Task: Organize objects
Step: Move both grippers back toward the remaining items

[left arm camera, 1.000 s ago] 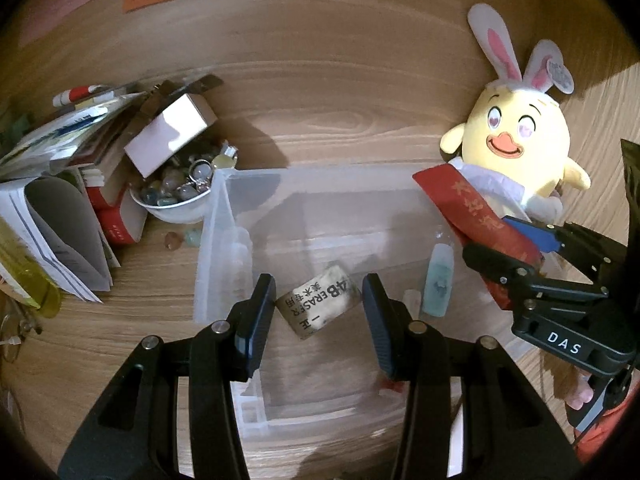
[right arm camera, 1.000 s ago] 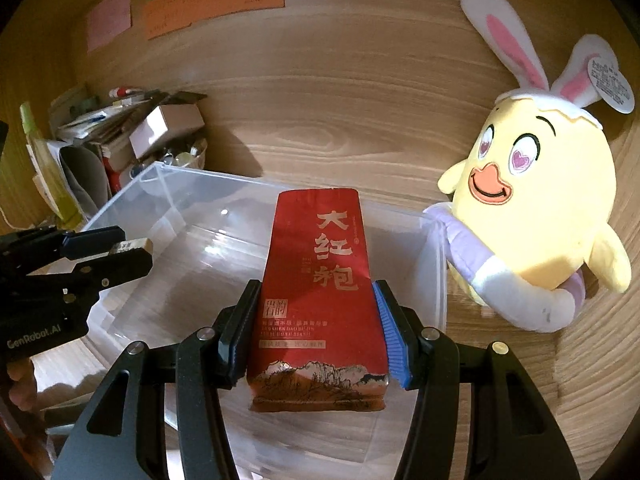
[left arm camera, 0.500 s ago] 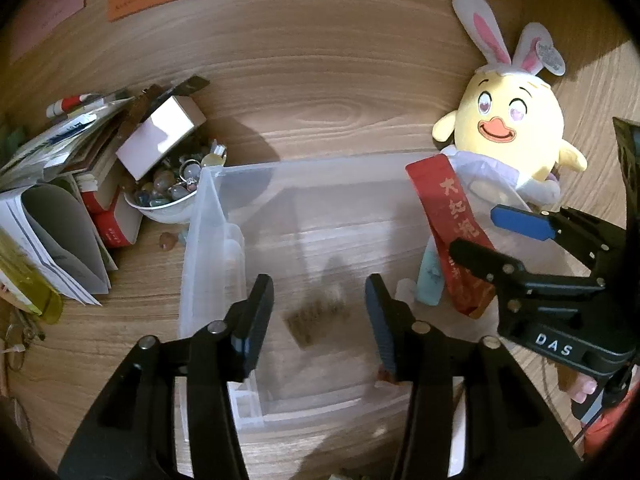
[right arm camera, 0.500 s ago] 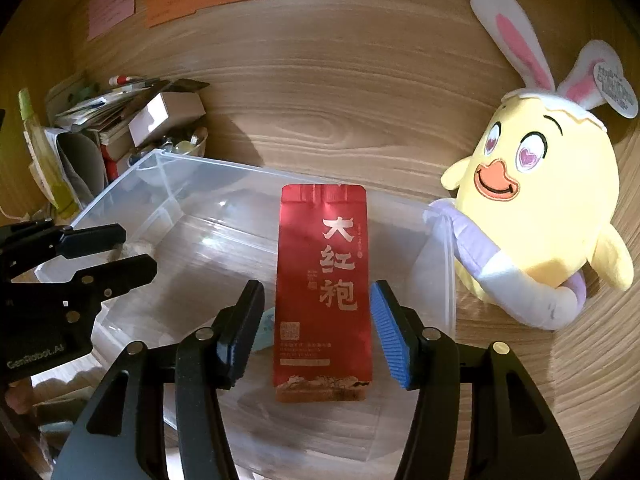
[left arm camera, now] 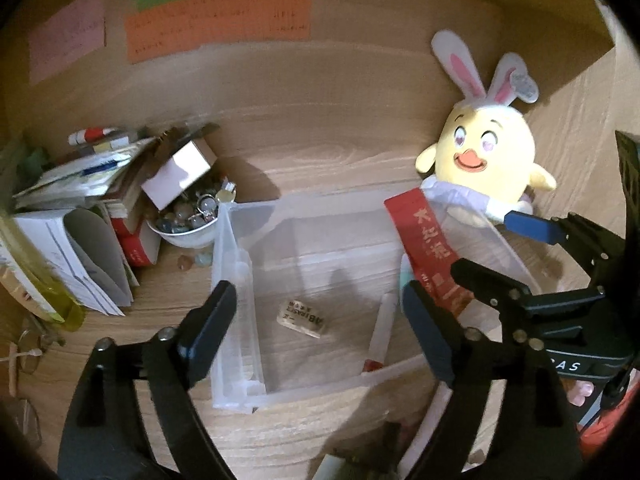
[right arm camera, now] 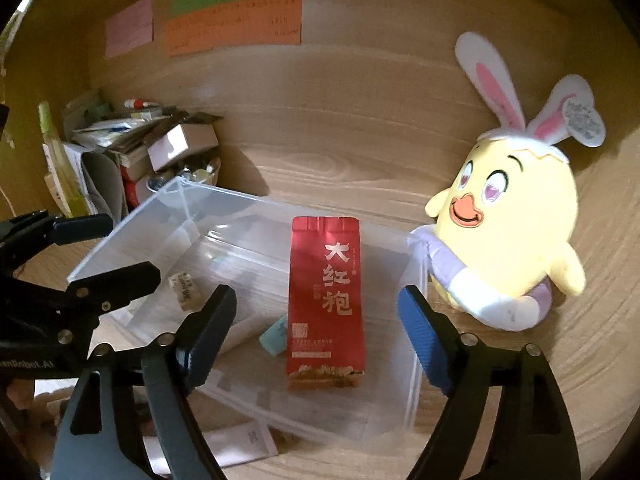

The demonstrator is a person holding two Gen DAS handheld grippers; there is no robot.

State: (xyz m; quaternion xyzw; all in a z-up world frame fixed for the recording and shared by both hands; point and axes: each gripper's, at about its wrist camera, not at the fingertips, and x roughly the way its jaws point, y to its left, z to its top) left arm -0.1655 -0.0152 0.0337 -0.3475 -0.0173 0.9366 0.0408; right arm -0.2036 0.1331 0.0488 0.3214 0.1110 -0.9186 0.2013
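In the left wrist view, your left gripper (left arm camera: 316, 312) is pointing down into the clear plastic bin (left arm camera: 236, 240) at the centre of the frame, and its jaws are opening wide with nothing pressed between them. Lying on the bin floor between the fingers, free of both, is the eraser (left arm camera: 301, 319), its label reading "4B ERASER" upside down beside characters too small to read. A white pen (left arm camera: 380, 328) is lying just right of it. At the right of the frame your right gripper (left arm camera: 516, 256) is reaching in, its body showing the letters "AS", and the red tea pouch (left arm camera: 430, 248) with gold Chinese characters is leaning against the bin's right wall. The yellow chick plush (left arm camera: 486, 160) with rabbit ears is sitting at the upper right, and pink, green and orange notes (left arm camera: 218, 24) on the wall carry writing too blurred to read. A bowl of stones (left arm camera: 188, 224) is sitting at the middle left. In the right wrist view, your right gripper (right arm camera: 316, 320) is angling down over the bin (right arm camera: 412, 360), jaws opening wide, the pads clear of the red tea pouch (right arm camera: 326, 304), which is standing in the bin and reading "大红袍". A pale teal bottle (right arm camera: 275, 334) is lying beside its left edge. Your left gripper (right arm camera: 100, 248) is showing at the left edge, its body marked "nRobot.AI", above the eraser (right arm camera: 185, 290).
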